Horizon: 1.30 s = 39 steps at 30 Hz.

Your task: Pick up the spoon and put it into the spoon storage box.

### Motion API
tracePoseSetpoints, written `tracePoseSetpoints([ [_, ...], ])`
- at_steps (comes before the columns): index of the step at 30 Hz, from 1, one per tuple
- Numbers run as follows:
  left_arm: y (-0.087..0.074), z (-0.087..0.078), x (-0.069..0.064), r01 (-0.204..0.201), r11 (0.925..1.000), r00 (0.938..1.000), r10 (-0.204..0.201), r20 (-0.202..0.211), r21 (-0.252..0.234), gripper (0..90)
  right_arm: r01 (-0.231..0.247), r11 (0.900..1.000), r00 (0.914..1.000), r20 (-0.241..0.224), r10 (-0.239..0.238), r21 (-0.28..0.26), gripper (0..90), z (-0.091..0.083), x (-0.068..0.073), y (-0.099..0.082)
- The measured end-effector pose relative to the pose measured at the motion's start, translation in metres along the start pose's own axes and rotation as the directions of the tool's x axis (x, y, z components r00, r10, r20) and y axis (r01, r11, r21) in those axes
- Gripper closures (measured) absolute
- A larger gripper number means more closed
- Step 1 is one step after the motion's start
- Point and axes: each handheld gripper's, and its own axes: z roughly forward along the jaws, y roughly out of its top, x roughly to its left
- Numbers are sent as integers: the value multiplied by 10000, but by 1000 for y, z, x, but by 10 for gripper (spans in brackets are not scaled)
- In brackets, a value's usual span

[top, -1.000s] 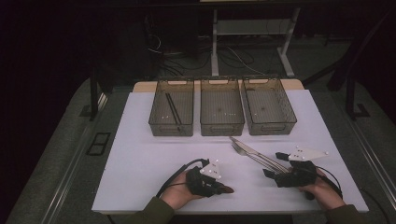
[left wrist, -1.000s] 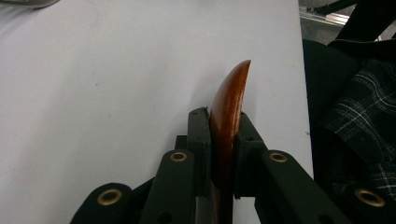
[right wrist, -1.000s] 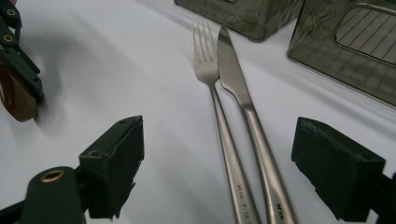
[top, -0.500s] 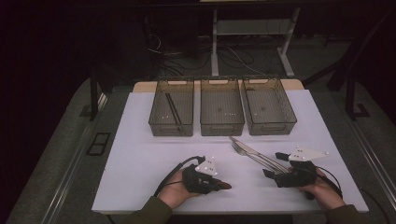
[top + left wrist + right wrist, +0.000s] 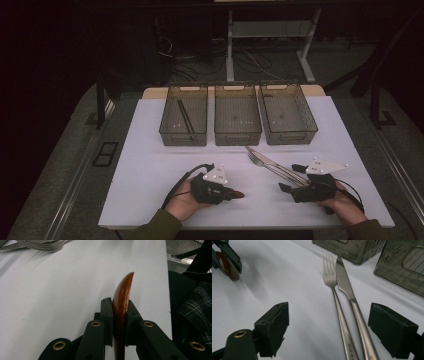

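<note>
Left hand-held gripper (image 5: 119,322) clamped on reddish-brown wooden utensil (image 5: 121,300), right hand-held gripper (image 5: 328,327) wide open straddling fork (image 5: 337,305) and knife (image 5: 352,302) handles, white surface (image 5: 150,150)

The high view looks forward and down from above the person's side, taking in the whole white table (image 5: 150,150), three bins (image 5: 238,115) along its far edge and dark floor beyond. The left gripper view sits low and close behind the left gripper (image 5: 119,315), facing rightward across the tabletop toward the near right edge; a fork (image 5: 47,246) shows at its top left. The right gripper view rides just above the table behind the right gripper (image 5: 328,332), facing far and left. It shares the fork (image 5: 334,295), knife (image 5: 350,297) and bins (image 5: 352,247) with the high view.
</note>
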Motion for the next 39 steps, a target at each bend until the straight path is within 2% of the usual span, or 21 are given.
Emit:
tracePoseSetpoints([
  [3, 2, -4, 2, 69, 9998, 10000, -70, -12, -171, 800, -5, 10000, 10000, 9, 5, 10, 163, 0, -1, 0],
  [8, 4, -9, 8, 472, 9973, 9987, -481, -150, -560, 800, 2, 10000, 10000, 54, -2, 24, 163, 0, -1, 0],
  [12, 7, -13, 13, 639, 9954, 9975, -660, -268, -718, 800, 27, 10000, 10000, 55, -27, 30, 163, 0, 0, 0],
  [26, 32, -28, 32, 785, 9870, 9932, -896, -744, -1402, 800, -11, 10000, 10000, 81, 10, 12, 163, 0, -1, -1],
  [30, 39, -30, 38, 774, 9861, 9923, -906, -848, -1471, 800, -3, 10000, 10000, 59, 3, 10, 163, -1, -1, -1],
  [39, 55, -36, 51, 1000, 9801, 9893, -1163, -883, -1715, 800, 9, 10000, 10000, 91, -8, -37, 163, -1, -1, -1],
])
